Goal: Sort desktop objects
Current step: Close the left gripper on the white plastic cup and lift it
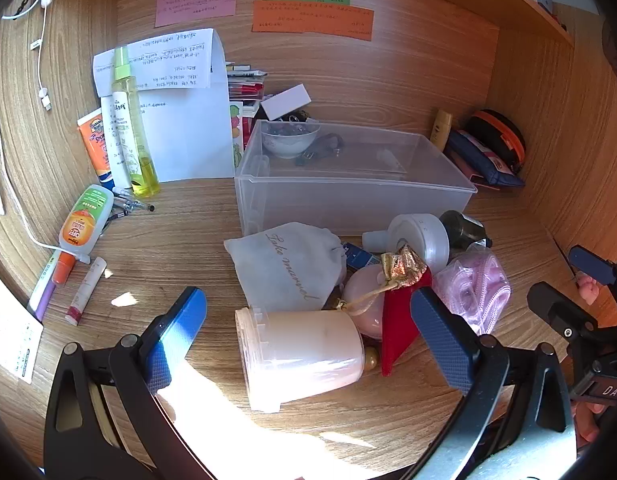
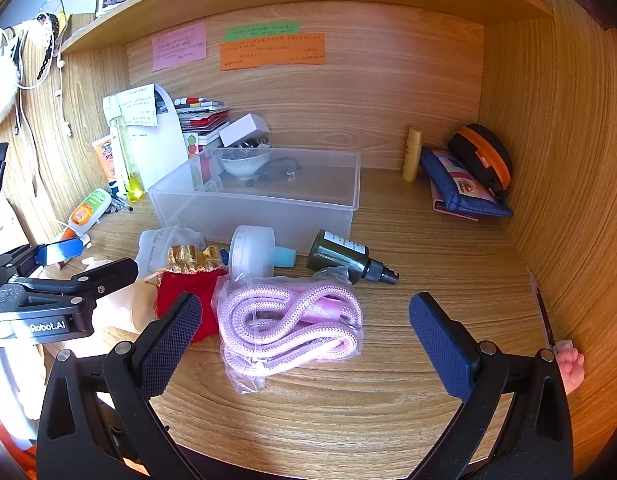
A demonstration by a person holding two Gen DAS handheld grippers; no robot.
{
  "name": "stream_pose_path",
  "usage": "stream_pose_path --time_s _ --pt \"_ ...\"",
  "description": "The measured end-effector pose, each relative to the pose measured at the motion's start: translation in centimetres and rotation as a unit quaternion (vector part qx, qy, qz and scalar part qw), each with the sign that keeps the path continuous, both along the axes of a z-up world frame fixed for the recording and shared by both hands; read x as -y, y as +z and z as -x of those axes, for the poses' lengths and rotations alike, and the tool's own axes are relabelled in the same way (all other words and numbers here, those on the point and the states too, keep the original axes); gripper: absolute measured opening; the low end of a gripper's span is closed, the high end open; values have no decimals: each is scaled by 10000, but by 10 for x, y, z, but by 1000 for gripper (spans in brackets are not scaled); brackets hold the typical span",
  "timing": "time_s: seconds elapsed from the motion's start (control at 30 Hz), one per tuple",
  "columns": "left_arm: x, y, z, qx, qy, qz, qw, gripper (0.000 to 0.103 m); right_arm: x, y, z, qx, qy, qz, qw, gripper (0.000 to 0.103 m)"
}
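Observation:
My left gripper (image 1: 308, 312) stands open above a white plastic cup (image 1: 304, 356) lying on its side, which lies between its blue fingers without touching them. Behind the cup are a white drawstring pouch (image 1: 288, 264), a red pouch with gold trim (image 1: 400, 308) and a white round container (image 1: 420, 240). My right gripper (image 2: 304, 320) is open around a bagged pink rope (image 2: 288, 320) and clear of it. A dark spray bottle (image 2: 348, 258) lies past the rope. A clear plastic bin (image 2: 268, 208) at the back holds a white bowl (image 2: 242, 162).
Tubes, a yellow bottle (image 1: 136, 136) and pens (image 1: 84, 292) crowd the left wall. Papers and books lean at the back. A blue pouch (image 2: 460, 188) and an orange-black case (image 2: 484, 156) sit in the right corner. Wooden walls close both sides, with a shelf overhead.

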State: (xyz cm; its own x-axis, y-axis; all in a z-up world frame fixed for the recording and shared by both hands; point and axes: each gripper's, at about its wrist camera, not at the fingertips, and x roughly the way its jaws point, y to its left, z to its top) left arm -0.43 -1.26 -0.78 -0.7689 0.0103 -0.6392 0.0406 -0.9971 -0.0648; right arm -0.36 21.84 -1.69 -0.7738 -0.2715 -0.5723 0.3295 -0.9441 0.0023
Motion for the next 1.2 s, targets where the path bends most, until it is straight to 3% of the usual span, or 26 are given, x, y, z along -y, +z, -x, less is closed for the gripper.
stream_pose_path --time_s 0.43,0.63,1.1,1.2 --pt "15 4 2 -34 6 -45 10000 103 -12 -7 10 101 -143 -16 9998 103" --pt "34 -1 1 136 -12 -63 9999 103 -20 -12 18 239 -191 19 9995 103" --pt "22 -31 -4 568 -215 -74 9981 103 -2 -38 33 885 228 112 9958 103" --pt "19 -38 -1 626 -272 -233 9974 103 5 -45 36 1057 273 54 9940 103"
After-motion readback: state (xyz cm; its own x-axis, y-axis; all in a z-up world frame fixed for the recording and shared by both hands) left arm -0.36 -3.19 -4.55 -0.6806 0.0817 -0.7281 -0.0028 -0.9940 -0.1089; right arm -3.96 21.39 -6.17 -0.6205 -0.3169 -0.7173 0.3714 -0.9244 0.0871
